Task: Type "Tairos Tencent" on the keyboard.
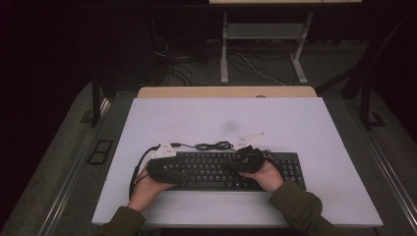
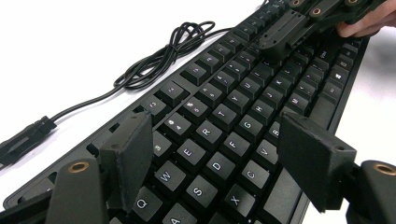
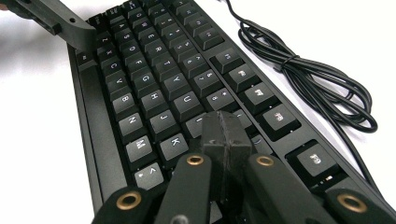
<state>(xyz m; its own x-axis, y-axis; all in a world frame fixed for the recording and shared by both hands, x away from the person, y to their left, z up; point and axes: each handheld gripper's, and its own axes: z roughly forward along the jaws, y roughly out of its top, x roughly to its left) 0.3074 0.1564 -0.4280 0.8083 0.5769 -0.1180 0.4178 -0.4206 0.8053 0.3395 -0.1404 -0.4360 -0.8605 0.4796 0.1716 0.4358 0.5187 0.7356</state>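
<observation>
Keyboard (image 1: 223, 170), black and full-sized, is shown lying flat at the lower centre of the high view, near the front edge of the white table (image 1: 305, 123). Its coiled cable (image 1: 214, 145) is seen just behind it, toward the frame's middle. The left tool (image 2: 224, 154) is held released above the keys at the keyboard's left end, its jaws spread wide with nothing between them. The right tool (image 3: 225, 133) is clenched on nothing, its closed tip set down among the keys at the lower centre of the right gripper view. The step in hand is judged to be key pressing with the closed tip. The next move is judged to call for a lift and an aimed descent onto one key. No containers are present.
</observation>
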